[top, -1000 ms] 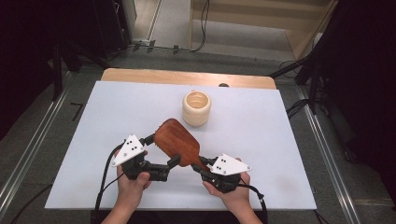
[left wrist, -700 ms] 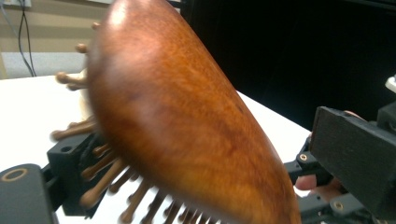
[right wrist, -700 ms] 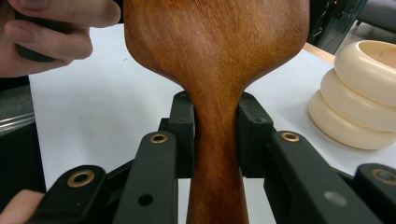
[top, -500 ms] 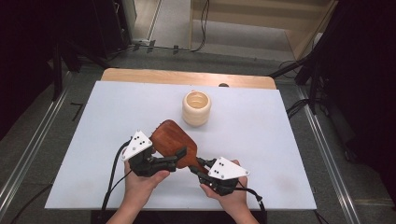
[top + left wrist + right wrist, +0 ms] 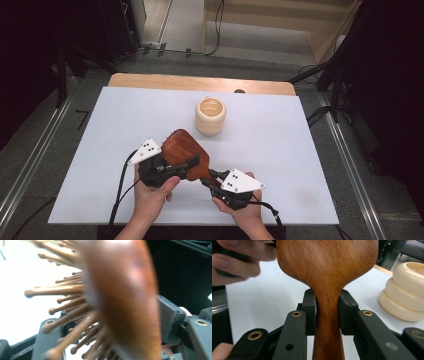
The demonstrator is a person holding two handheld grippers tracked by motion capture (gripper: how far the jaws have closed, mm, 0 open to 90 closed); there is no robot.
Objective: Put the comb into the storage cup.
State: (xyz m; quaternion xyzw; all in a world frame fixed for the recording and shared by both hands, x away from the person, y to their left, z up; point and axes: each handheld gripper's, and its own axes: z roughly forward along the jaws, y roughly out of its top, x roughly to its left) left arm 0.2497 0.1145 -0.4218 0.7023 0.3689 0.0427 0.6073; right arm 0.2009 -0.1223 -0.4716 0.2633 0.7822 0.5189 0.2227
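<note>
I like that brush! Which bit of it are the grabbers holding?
The right gripper clamps the wooden hairbrush by its handle neck; the left gripper, just closing, is around its head.

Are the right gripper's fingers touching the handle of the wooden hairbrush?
Touching. In the right gripper view, both black fingers press against the narrow handle of the wooden hairbrush from either side, with no gap visible.

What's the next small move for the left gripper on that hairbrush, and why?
Probably finish closing the left gripper on the head of the hairbrush. Its jaws have just been closing with the head between them, one at the wooden back, the other among the bristles. The right gripper already clamps the handle, so a firm second grip would likely come before any handover.
</note>
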